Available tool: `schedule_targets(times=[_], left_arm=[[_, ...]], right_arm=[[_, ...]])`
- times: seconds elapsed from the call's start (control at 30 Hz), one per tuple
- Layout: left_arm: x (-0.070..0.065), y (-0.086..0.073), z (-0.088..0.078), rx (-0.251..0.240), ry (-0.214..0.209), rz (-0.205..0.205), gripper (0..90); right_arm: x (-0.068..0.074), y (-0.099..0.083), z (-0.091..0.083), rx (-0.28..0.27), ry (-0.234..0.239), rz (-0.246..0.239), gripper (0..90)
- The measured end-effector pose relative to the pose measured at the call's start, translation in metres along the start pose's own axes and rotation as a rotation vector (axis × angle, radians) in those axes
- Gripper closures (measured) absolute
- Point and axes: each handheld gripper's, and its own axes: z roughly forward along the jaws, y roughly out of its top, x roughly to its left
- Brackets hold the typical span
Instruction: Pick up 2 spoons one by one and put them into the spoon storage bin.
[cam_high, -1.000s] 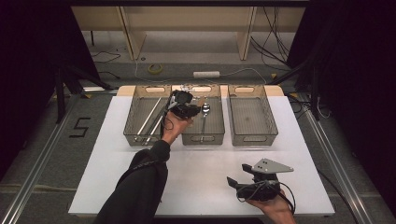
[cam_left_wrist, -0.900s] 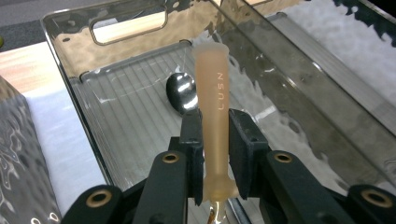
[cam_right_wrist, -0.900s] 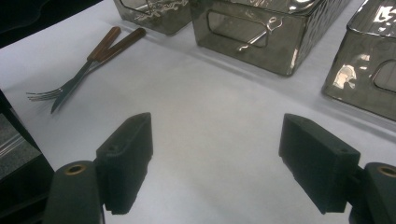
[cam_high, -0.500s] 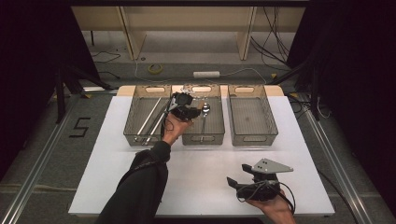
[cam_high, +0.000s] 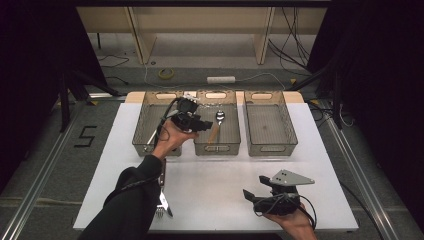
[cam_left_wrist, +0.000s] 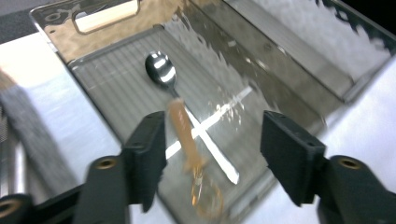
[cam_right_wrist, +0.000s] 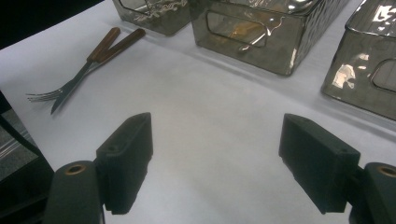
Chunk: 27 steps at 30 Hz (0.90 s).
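my left gripper over middle tray, jaws just opened, now apart, nothing pressed between pads. spoon with wooden handle lies on tray floor, bowl toward far handle cutout. my right gripper low over white table, jaws wide apart, empty. fork and knife lie side by side on table near left tray.

Lab recording bay: black curtains, floor cables (tape roll too), white table.
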Motion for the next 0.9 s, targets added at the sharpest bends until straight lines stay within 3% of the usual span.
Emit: schedule_targets(times=[0.2, 0.4, 0.67, 0.9], left_arm=[[-0.003, -0.027, -0.026, 0.0, -0.039, 0.04, 31.2], [0.0, -0.056, -0.042, -0.032, -0.073, 0.028, 26.8], [0.003, -0.076, -0.049, -0.01, -0.053, 0.08, 24.2], [0.002, -0.088, -0.042, 0.019, -0.071, 0.093, 22.1]], right_arm=[[0.002, 0.0, 0.001, 0.005, -0.001, 0.0, 26.9], [0.003, 0.001, 0.001, 0.006, -0.003, -0.006, 26.9], [0.005, 0.001, 0.001, 0.005, -0.002, -0.009, 26.9], [0.004, 0.0, 0.001, -0.001, -0.002, -0.009, 26.9]])
